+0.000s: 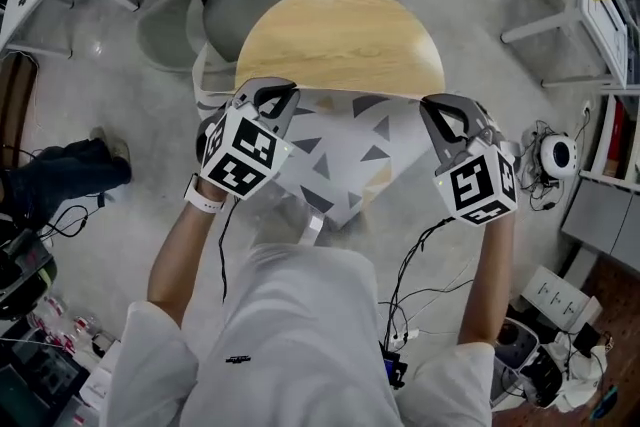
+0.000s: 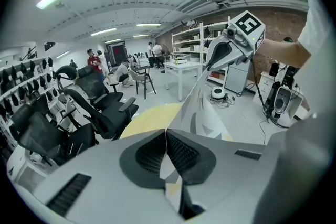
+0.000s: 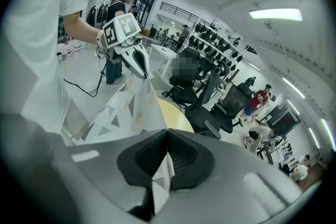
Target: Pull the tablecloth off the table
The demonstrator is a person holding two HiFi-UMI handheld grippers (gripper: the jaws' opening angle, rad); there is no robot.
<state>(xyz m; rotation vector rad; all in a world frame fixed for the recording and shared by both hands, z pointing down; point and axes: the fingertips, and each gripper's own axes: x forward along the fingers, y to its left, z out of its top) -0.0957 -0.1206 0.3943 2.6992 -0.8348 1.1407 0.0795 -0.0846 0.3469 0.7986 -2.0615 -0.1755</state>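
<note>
Over the near side of the round wooden table (image 1: 340,35) I hold both tools raised, one at each side, angled downward.

Left tool (image 1: 272,95): jaws closed tight on a corner of the tablecloth (image 1: 345,150). In the left gripper view a thin fold of the fabric sits pinched between the ribbed black pads (image 2: 181,153) and runs out past the tips.

Right tool (image 1: 440,107): same condition. Its jaws are pressed together on the opposite corner, and a white strip of cloth shows between the pads in the right gripper view.

Tablecloth: white-grey with dark triangles. It is stretched taut between the two tools, and each gripper view shows it running straight across to the other tool. In the head view it spans the near part of the table. Its far edge lies roughly along the line between the tools, and the rest sags to a point in front of my body.

Table: the far half of the top is bare wood. A grey chair (image 1: 240,10) stands just behind it on the left, and black office chairs (image 2: 100,107) stand farther off on the concrete floor (image 1: 500,85).
</note>
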